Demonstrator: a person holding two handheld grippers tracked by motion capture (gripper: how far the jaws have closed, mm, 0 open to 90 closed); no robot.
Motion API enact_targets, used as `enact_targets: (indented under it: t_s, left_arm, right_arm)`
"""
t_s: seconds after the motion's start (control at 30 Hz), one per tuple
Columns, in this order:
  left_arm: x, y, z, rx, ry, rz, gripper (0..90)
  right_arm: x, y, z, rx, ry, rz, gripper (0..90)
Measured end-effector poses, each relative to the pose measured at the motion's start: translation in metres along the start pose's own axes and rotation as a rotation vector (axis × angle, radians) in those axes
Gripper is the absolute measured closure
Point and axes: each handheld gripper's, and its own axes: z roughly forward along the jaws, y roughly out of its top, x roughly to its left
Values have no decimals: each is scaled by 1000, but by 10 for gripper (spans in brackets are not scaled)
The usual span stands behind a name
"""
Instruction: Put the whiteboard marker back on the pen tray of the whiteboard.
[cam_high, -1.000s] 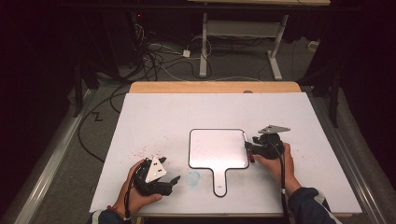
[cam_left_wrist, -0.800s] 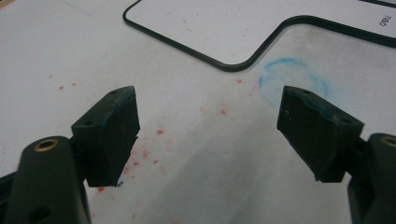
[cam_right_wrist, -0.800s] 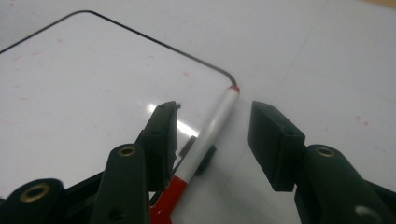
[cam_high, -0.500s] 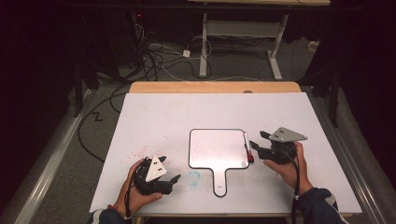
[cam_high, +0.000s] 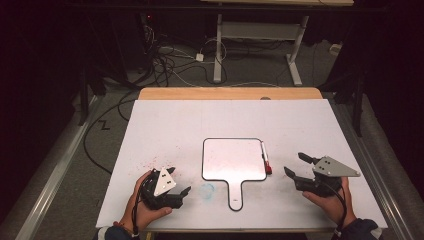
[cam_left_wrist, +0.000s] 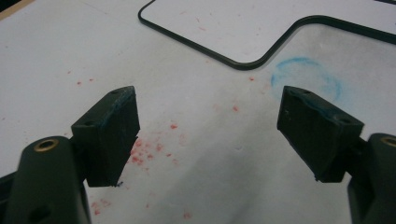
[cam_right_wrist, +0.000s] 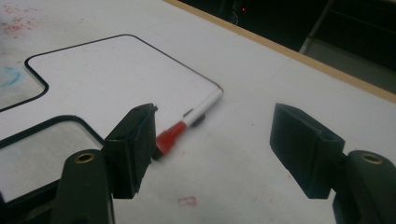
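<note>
A small paddle-shaped whiteboard with a black rim lies flat at the middle of the table, handle toward me. A white marker with a red cap rests along the board's right edge. My right gripper hovers to the right of the marker, apart from it. Its jaws have just been opening and nothing is between them. In the right gripper view the marker lies beyond the gripper, partly behind its left jaw. My left gripper sits open and empty at the front left, pointing at the board's handle.
A white sheet covers the table, with red specks and a blue ring smudge near the left gripper. The wooden table edge runs along the far side. Cables and a desk frame stand on the floor beyond.
My right gripper has pulled away to the right from the whiteboard's right edge and its jaws have spread. The marker now lies uncovered beside the board. The left gripper stayed put.
</note>
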Motion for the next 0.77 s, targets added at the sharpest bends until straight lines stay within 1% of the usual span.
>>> enact_targets:
  t_s: [0.03,0.07,0.1,0.17,0.2,0.23,0.33,0.47,0.53,0.57,0.63,0.7,0.73,0.77]
  left_arm:
    - [0,0,0,1,0,2,197]
    - [0,-1,0,2,8,17,197]
    - [0,-2,0,9,6,11,197]
    - [0,-1,-1,7,4,5,196]
    - [1,-1,-1,0,9,14,194]
    - [0,-1,-1,0,10,18,194]
    - [1,-1,1,5,1,6,194]
    - [1,0,3,9,-2,7,194]
    - [1,0,3,12,-1,9,194]
    - [1,0,3,12,-2,9,194]
    - [1,0,3,12,1,8,194]
    - [2,0,3,7,9,15,194]
    - [2,0,3,11,5,6,194]
    - [2,1,4,11,5,6,194]
  right_arm:
    - [1,-4,-1,6,-1,7,312]
    - [3,-6,-2,17,2,7,308]
    - [5,-8,-3,25,-7,0,302]
    - [7,-10,-5,24,-20,-5,278]
    - [8,-10,-5,23,-21,-7,278]
    - [9,-10,-5,21,-22,1,274]
    - [11,-9,-5,12,-25,1,265]
    - [12,-9,-4,13,-19,-2,244]
    - [11,-9,-4,14,-26,-5,235]
    - [11,-9,-5,11,-33,-5,225]
    - [9,-8,-6,0,-29,4,223]
    - [9,-8,-7,-8,-31,7,219]
    - [9,-8,-8,-6,-31,10,220]
    - [9,-8,-8,-4,-34,5,220]
